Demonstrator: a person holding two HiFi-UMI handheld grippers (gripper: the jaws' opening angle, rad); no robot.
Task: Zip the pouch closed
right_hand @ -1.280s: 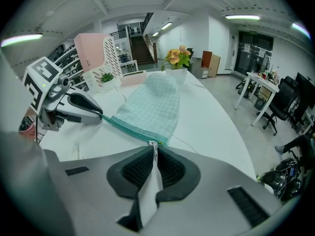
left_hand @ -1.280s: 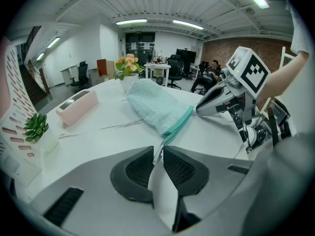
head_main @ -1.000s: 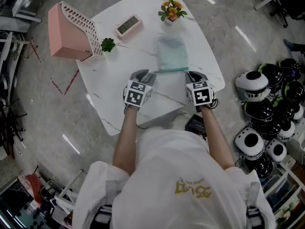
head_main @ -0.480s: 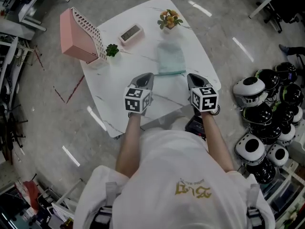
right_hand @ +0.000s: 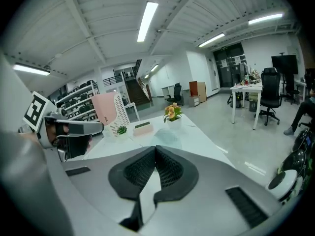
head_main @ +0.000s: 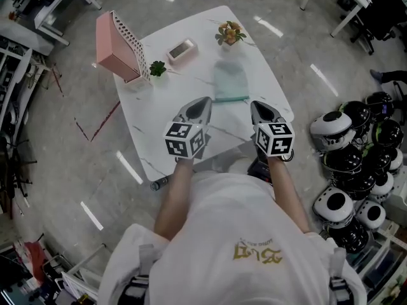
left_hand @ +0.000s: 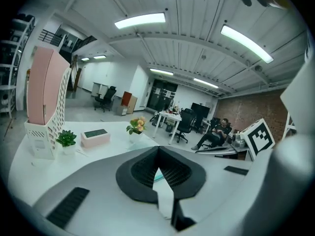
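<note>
The teal see-through pouch [head_main: 230, 81] lies flat on the white table [head_main: 159, 138], its zip edge toward me. Both grippers hang above the table's near edge, short of the pouch and apart from it. My left gripper [head_main: 203, 100] is shut with nothing between its jaws; in the left gripper view its fingertips [left_hand: 158, 149] meet, and a sliver of the pouch [left_hand: 158, 178] shows below them. My right gripper [head_main: 256, 105] is shut and empty too. In the right gripper view its tips [right_hand: 156, 147] meet in front of the pouch [right_hand: 167, 137].
A pink file holder [head_main: 121, 46], a small green plant [head_main: 157, 68], a white desk clock [head_main: 181, 49] and a flower pot [head_main: 230, 33] stand along the table's far side. Black-and-white helmets [head_main: 350, 164] are piled on the floor at the right.
Both grippers have lifted away from the pouch's near edge and drawn back toward me, and their jaws have closed empty. The pouch stays on the table.
</note>
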